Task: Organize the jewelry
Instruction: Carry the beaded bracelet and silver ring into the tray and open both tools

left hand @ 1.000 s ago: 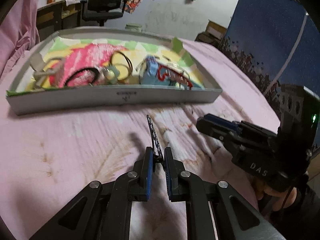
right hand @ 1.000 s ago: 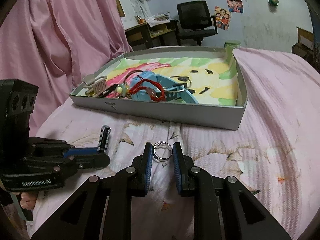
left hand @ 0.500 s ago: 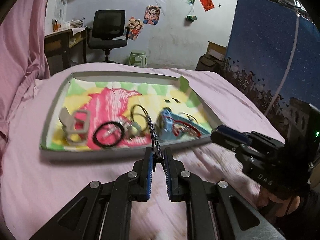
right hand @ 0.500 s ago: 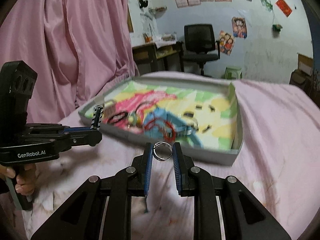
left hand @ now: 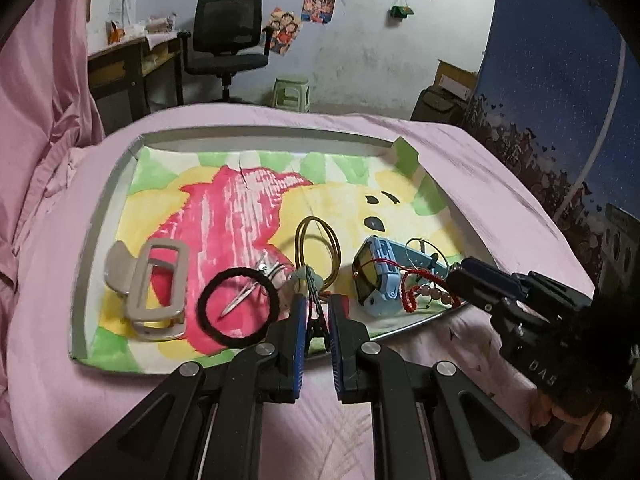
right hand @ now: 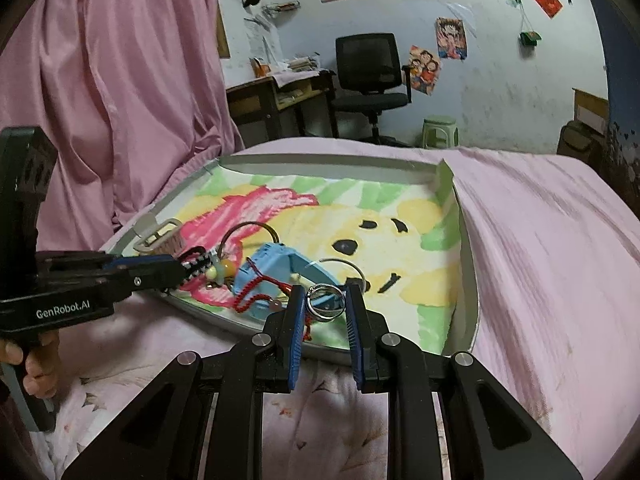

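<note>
My left gripper [left hand: 318, 312] reaches forward with its fingers pinched close on a thin black-and-white clip [right hand: 197, 269]. My right gripper [right hand: 325, 304] points forward to the right of it, its blue pads [right hand: 296, 334] closed on a silver ring [right hand: 323, 300]. Each of my hands grips a handle at the near edge; my left hand [right hand: 34, 364] shows its fingers.
</note>
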`<action>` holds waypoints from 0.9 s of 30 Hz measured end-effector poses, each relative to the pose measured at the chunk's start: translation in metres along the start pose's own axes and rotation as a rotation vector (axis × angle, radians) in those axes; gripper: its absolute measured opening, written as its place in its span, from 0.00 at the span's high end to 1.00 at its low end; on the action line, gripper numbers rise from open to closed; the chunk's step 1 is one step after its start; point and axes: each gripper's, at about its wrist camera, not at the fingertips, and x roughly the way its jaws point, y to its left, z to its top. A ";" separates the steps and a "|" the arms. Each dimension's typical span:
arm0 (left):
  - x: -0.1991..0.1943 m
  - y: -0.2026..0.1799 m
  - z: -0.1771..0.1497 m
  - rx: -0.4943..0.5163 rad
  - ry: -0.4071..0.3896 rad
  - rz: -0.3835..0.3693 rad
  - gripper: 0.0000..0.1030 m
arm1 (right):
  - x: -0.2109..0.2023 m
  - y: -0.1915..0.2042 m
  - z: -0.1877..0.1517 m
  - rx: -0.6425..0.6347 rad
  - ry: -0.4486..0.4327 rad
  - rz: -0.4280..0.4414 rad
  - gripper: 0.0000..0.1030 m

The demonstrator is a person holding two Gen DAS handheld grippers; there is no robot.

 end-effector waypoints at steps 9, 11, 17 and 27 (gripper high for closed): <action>0.014 0.006 -0.003 -0.034 0.043 0.004 0.89 | 0.007 -0.003 -0.004 0.009 0.044 -0.008 0.82; 0.013 0.006 -0.004 -0.041 0.035 0.005 0.89 | 0.007 -0.004 -0.005 0.016 0.043 -0.009 0.82; 0.009 0.006 -0.008 -0.035 0.013 0.017 0.88 | 0.008 -0.006 -0.005 0.028 0.047 -0.005 0.82; -0.005 -0.001 -0.016 -0.003 -0.050 0.036 0.52 | 0.001 -0.004 -0.006 0.025 0.019 -0.014 0.71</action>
